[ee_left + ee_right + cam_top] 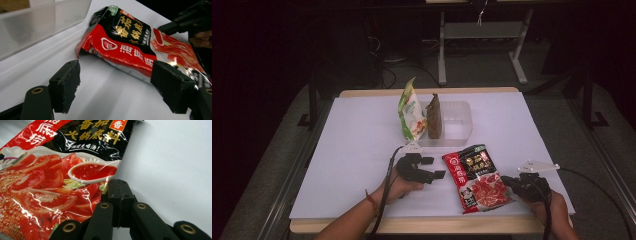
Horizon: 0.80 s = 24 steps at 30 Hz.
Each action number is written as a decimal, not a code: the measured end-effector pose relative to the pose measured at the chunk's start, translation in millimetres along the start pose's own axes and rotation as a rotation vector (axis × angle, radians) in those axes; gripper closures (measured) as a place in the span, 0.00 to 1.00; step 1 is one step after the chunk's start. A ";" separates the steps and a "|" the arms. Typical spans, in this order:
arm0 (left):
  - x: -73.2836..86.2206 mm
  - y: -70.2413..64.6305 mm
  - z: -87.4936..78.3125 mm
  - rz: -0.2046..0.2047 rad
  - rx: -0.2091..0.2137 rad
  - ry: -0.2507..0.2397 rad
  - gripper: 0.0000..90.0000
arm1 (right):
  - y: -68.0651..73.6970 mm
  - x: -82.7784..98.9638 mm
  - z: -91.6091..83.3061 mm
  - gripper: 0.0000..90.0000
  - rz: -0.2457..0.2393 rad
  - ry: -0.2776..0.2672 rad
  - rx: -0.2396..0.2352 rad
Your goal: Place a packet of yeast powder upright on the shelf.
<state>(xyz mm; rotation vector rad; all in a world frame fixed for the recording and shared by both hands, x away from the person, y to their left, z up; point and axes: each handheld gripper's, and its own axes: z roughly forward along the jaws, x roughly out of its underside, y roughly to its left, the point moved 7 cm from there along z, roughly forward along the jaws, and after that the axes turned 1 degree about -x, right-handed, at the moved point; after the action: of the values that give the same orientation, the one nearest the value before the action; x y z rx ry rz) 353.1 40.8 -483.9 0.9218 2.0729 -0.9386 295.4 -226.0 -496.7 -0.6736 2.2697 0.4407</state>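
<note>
Red sauce packet [477, 176] lying flat on the white counter [357, 150], just in front of the clear plastic bin [460, 122]; right gripper [512, 183] with jaws pressed together on the packet's right edge, left gripper [438, 168] with jaws standing apart beside its left edge, nothing between them. Risk of slipping: only a thin glossy edge pinched, so possibly pulled free or torn if lifted quickly.
</note>
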 end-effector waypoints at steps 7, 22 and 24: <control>-4.9 -0.2 23.2 0.005 0.006 0.028 0.22 | 5.3 1.7 2.2 1.00 -0.032 0.008 -0.010; -16.5 12.6 33.2 -0.007 -0.035 0.012 0.19 | 14.5 1.3 8.5 0.98 -0.088 0.031 -0.022; -16.2 16.7 34.6 -0.020 -0.052 0.027 0.19 | 14.3 0.5 8.7 0.96 -0.087 0.033 -0.011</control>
<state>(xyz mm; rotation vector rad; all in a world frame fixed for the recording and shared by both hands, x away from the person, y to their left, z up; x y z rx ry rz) 384.7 15.8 -494.5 0.8929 2.1231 -0.8827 291.5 -210.4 -501.4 -0.7873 2.2605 0.4037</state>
